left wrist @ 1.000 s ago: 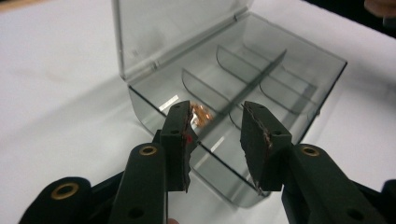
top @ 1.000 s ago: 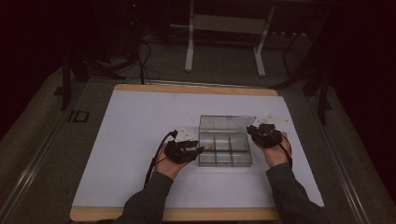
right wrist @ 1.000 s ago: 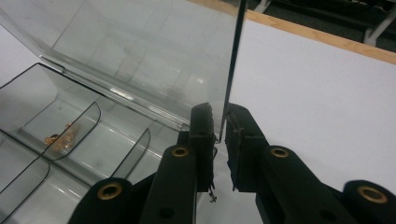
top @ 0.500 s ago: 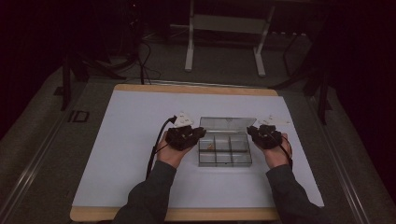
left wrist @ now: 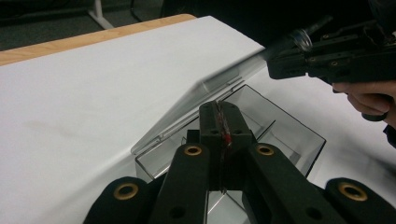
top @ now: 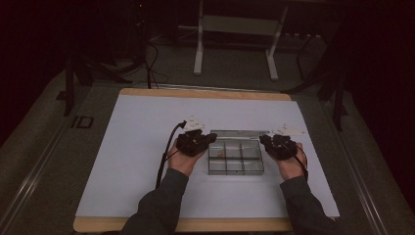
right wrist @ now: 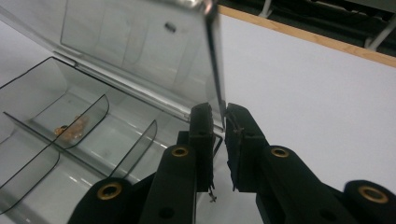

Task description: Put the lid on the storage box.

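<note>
A clear plastic compartment box point(top: 236, 171) sits on the white table cover, a little right of centre. Its lid point(right wrist: 140, 42) stands raised and tilted. My right gripper point(right wrist: 218, 112) is shut on the lid's side edge; in the high view it is at the box's right end point(top: 267, 141). My left gripper point(left wrist: 223, 111) hovers over the box's left end, shut on a thin red item point(left wrist: 226, 135). In the high view the left gripper point(top: 210, 139) overlaps the box's left rear corner. A small orange piece point(right wrist: 71, 128) lies in one rear compartment.
The white cover point(top: 137, 161) spreads wide to the left and front of the box, with the wooden table edge point(top: 205, 92) at the back. A black cable point(top: 164, 156) trails from the left gripper. Dark floor and a white stand point(top: 235, 44) lie beyond.
My left gripper has moved from beside the box's front left up to its left rear corner. The right gripper has stayed at the box's right end.
</note>
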`<state>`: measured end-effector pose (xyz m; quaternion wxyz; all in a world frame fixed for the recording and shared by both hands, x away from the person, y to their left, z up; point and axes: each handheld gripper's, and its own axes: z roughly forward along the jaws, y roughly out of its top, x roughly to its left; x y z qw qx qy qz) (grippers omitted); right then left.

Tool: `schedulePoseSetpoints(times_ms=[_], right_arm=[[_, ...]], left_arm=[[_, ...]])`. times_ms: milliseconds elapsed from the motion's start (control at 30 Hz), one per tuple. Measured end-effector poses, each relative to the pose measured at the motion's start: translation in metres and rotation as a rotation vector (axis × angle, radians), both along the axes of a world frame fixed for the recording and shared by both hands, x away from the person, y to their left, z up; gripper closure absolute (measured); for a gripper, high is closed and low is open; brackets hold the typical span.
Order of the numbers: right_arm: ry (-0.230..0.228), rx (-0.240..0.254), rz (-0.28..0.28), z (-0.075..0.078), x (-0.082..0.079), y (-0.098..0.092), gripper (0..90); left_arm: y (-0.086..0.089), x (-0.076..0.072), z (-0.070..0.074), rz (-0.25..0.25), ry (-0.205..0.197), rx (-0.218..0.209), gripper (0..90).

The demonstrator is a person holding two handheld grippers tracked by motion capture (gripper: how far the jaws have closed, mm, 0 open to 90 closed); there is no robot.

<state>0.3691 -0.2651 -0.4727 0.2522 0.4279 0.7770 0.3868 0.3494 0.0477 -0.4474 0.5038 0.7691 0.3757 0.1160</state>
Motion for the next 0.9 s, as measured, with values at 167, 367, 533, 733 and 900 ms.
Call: schedulePoseSetpoints(times_ms=[167,367,533,733,900], right_arm=[[-0.005,0.009,0.000,-0.005,-0.005,-0.006,78.9],[-0.009,0.028,-0.016,-0.009,-0.013,-0.020,76.4],[-0.013,0.037,-0.037,-0.011,-0.017,-0.031,75.7],[-0.019,0.054,-0.075,-0.012,-0.018,-0.043,75.3],[-0.033,0.075,-0.101,-0.012,-0.020,-0.050,75.2]], left_arm=[[-0.001,-0.002,-0.001,-0.009,0.002,-0.001,89.6],[-0.004,-0.005,-0.004,-0.026,0.004,0.006,89.6],[-0.004,-0.010,-0.009,-0.039,0.015,-0.012,89.6],[-0.006,-0.015,-0.016,-0.058,0.034,-0.018,89.6],[-0.007,-0.021,-0.024,-0.090,0.026,0.036,89.6]])
